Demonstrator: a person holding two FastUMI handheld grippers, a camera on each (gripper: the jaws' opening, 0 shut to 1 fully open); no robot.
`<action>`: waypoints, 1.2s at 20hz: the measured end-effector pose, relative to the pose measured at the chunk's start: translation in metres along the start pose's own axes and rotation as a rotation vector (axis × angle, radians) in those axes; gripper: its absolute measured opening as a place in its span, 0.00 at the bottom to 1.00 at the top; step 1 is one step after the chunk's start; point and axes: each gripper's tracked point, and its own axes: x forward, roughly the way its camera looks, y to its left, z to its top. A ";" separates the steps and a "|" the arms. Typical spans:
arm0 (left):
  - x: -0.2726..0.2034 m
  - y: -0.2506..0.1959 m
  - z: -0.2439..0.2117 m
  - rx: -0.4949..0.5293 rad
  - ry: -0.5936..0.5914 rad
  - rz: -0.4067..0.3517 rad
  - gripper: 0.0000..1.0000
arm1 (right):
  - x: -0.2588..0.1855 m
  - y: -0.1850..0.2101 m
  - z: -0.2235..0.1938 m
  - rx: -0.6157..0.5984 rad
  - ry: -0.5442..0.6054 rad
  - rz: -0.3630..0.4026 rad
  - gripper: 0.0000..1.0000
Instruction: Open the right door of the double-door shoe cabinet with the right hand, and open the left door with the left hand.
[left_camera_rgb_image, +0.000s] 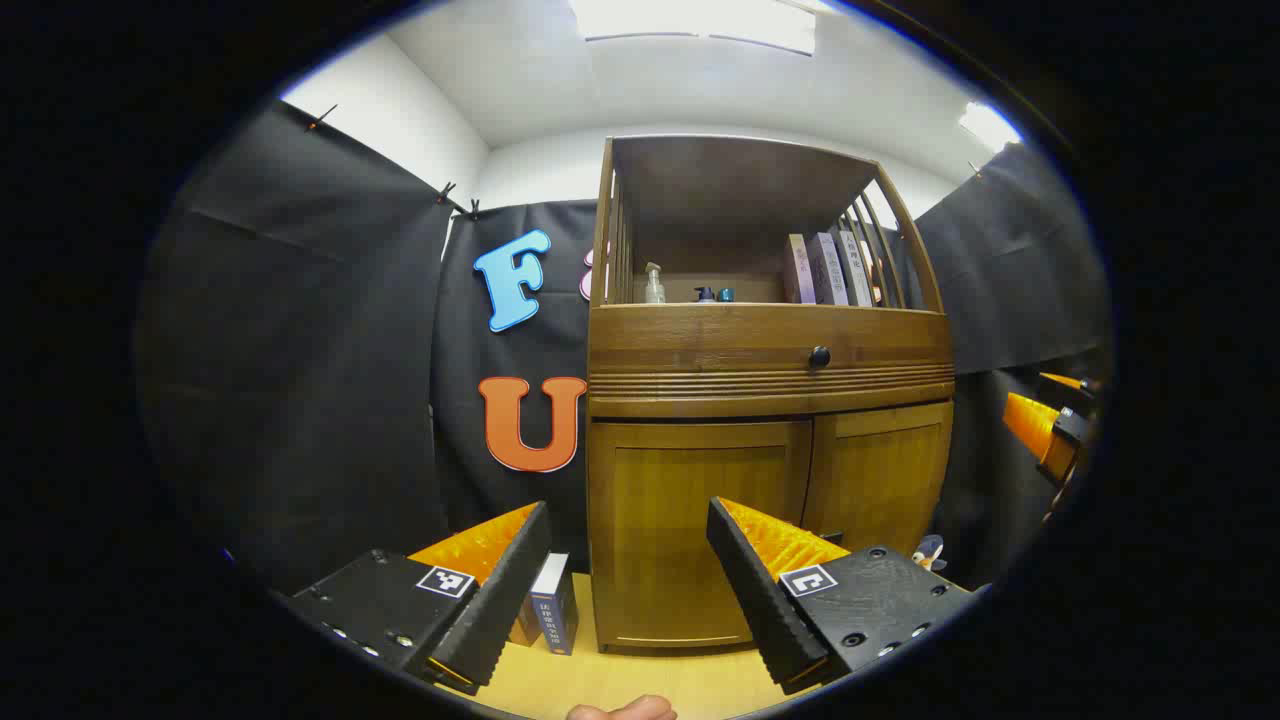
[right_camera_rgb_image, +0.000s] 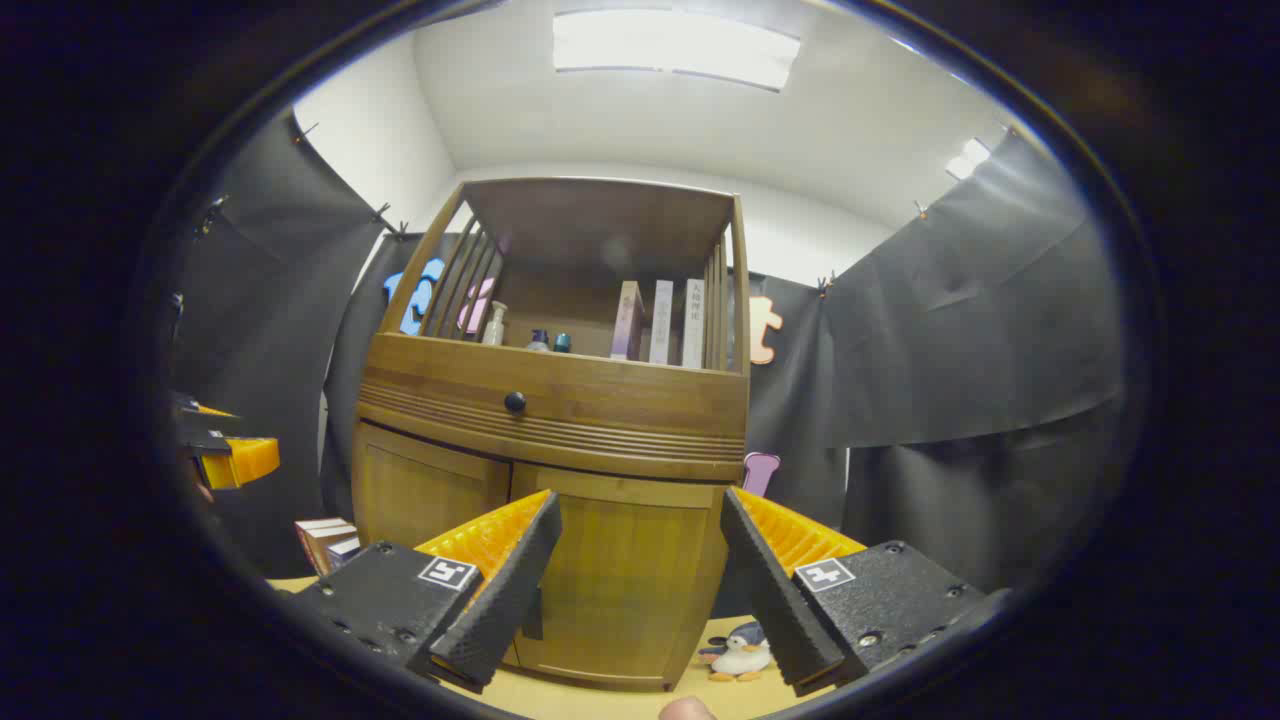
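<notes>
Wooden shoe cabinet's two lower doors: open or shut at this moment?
Both shut. The left door and right door of the wooden shoe cabinet sit flush with its front, no interior visible.

One shoe cabinet (right_camera_rgb_image: 560, 440) with two doors — left door (left_camera_rgb_image: 690, 530) and right door (right_camera_rgb_image: 620, 580) — and one round knob (right_camera_rgb_image: 514, 402). On its shelf: three upright books (right_camera_rgb_image: 660, 322), one pump bottle (right_camera_rgb_image: 496, 324), two small jars (right_camera_rgb_image: 550, 342). On the surface (left_camera_rgb_image: 620, 680): one toy penguin (right_camera_rgb_image: 738, 652) — and two boxed books (left_camera_rgb_image: 548, 605).
</notes>
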 end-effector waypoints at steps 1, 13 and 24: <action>0.002 -0.007 -0.003 -0.010 0.010 -0.019 0.86 | 0.002 0.001 -0.004 0.014 0.013 0.010 1.00; 0.015 -0.015 -0.015 0.023 0.055 -0.027 0.95 | 0.000 0.005 -0.049 0.040 0.116 0.005 1.00; 0.001 -0.011 -0.015 0.093 0.009 -0.010 0.95 | 0.026 0.033 -0.067 0.042 0.114 0.041 1.00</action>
